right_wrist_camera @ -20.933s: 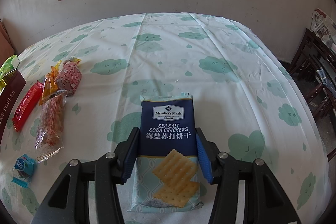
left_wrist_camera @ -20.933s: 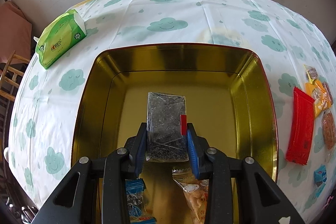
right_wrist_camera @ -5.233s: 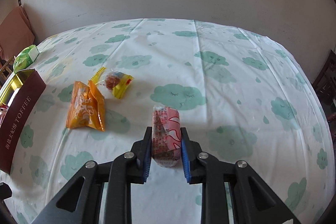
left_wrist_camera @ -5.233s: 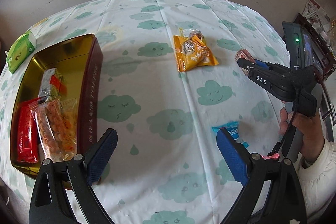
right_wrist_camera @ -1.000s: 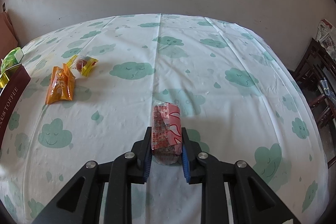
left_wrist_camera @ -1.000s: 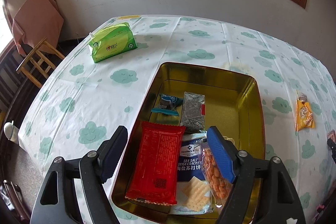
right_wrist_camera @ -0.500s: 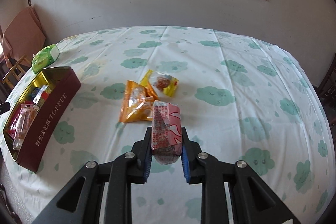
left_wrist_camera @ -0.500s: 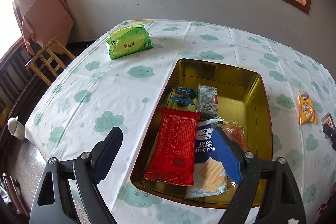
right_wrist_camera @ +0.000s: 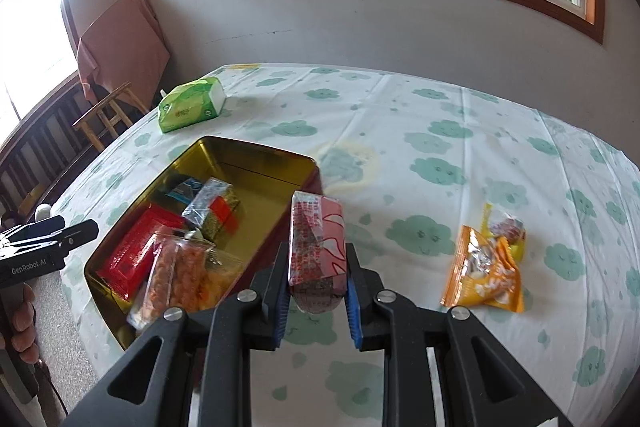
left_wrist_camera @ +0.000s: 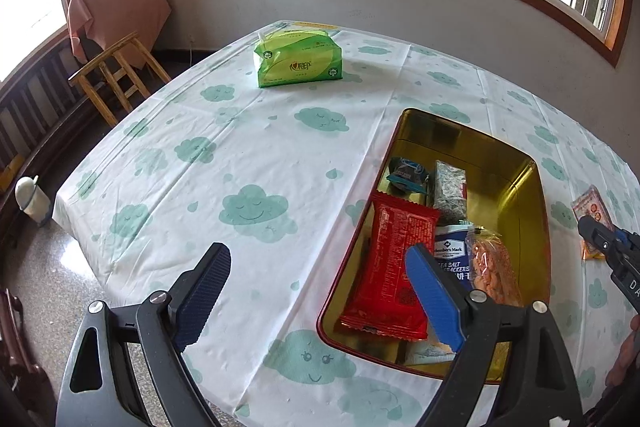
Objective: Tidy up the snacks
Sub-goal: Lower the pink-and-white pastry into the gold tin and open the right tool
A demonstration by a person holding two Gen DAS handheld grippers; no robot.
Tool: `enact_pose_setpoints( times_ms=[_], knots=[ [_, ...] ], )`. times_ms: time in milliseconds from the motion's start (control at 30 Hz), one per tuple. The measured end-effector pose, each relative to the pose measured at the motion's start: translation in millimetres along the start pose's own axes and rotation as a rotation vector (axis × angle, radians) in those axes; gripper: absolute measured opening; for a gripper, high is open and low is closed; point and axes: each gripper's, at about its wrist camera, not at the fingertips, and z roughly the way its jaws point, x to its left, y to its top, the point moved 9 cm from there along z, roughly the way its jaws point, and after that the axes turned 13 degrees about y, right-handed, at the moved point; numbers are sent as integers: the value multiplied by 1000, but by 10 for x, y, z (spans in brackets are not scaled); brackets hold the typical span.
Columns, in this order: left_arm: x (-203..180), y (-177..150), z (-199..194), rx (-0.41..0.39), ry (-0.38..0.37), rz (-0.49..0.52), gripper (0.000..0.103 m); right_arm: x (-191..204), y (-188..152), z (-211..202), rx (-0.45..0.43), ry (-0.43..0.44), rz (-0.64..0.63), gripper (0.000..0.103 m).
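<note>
A: What's nearest the right camera?

B: The right gripper point(right_wrist_camera: 316, 281), its jaws pinched onto a pink snack pack point(right_wrist_camera: 318, 247) that stands up between the pads, above the tablecloth point(right_wrist_camera: 400, 115) and just beside the tin's near corner.

A: And the left gripper?

B: The left gripper point(left_wrist_camera: 316, 291) gapes wide with nothing between its pads. Its jaws have just been opening, though the last bit of that spread was slight. It hangs over the near left edge of the tin point(left_wrist_camera: 472, 135).

A: What's in the tin?

B: In the left view, nearest is a red pack point(left_wrist_camera: 394, 259), with a cracker pack point(left_wrist_camera: 450, 257) beside it, partly under it, and a clear bag of orange snacks point(left_wrist_camera: 492, 267) on the right. Behind those sit a dark clear pack point(left_wrist_camera: 450, 185) and a small blue candy point(left_wrist_camera: 406, 173). The far end of the tin is bare gold.

A: Anything left outside?

B: An orange pack point(right_wrist_camera: 484, 273) lies on the cloth right of the right gripper, touching a yellow pack point(right_wrist_camera: 510, 229) just behind it. Far off, near the table's back edge, stands a green tissue pack point(left_wrist_camera: 298, 57).
</note>
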Motion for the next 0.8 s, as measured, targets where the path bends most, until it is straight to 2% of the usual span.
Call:
enact_pose_setpoints(
  times_ms=[267,567,800],
  knots=[
    [223,-49,127,13,81,13,88,396,113,469,80,16,-78,24],
    [261,-90,212,41,73,4,89,558,130,770,129,-23,-155,24],
    [258,-123,263,54,71,8,89,530,87,900,165,-40,-146,24]
  ],
)
